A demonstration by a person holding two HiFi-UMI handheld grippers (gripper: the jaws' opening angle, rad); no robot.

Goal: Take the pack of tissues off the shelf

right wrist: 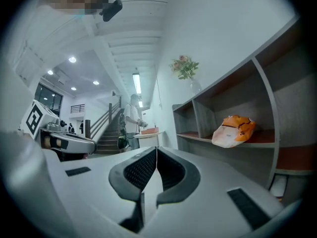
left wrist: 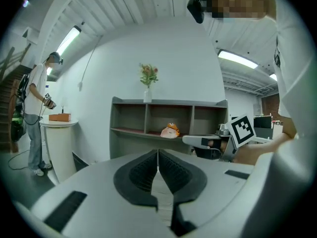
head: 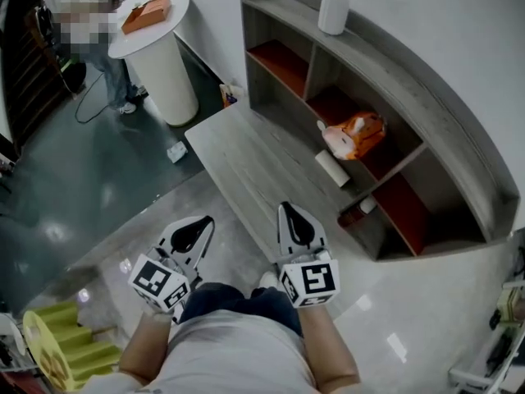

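left gripper view: tool (left wrist: 158, 156) closed, empty

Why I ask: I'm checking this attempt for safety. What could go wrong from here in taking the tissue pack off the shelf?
1. The left tongs and right tongs are both shut; arriving like that would likely shove the tissue pack deeper into the shelf.
2. A white roll lies close beside the pack; a reach could knock it away.
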